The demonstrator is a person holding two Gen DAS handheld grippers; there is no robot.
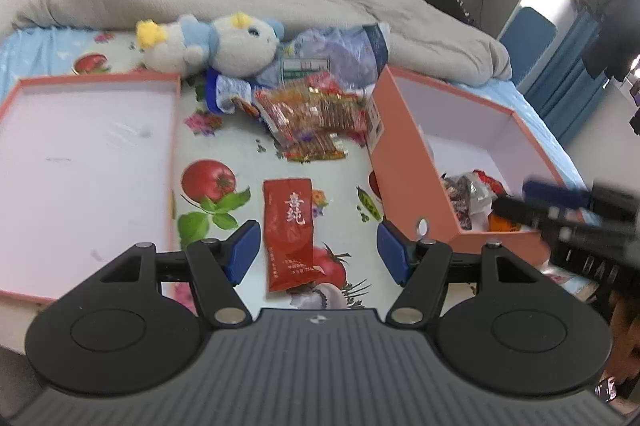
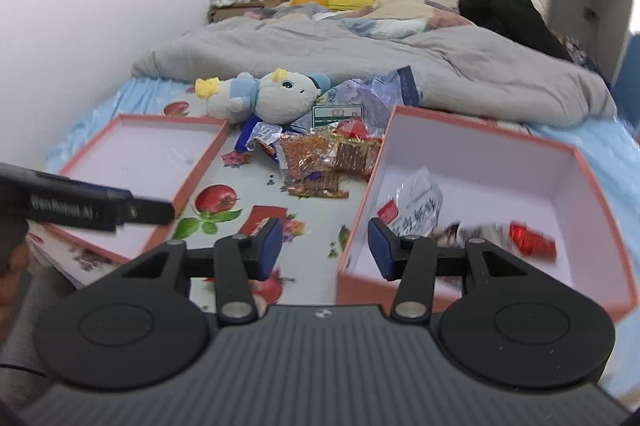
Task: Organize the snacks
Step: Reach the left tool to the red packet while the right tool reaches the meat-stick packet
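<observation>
Snacks (image 1: 316, 113) are lying in a loose pile on the bed sheet (image 1: 256, 161), between the shallow lid (image 1: 80, 153) toward the bed's left edge and the deep box (image 2: 472, 161) toward its right edge. You are holding your left gripper (image 1: 316, 254) with its jaws spread either side of a red packet (image 1: 289, 230) lying alone on the sheet nearer the foot of the bed, and the pads are not touching it. Only your left view is showing that packet whole; your right view is catching just a corner of it. Your right view is looking into the box, showing a white bag (image 2: 418, 201) and a red wrapper (image 2: 532, 240) inside. Your right gripper (image 2: 324, 250) is standing with jaws apart over the box's near left corner, pinching nothing. A plush toy (image 1: 208, 43) is lying behind the pile.
</observation>
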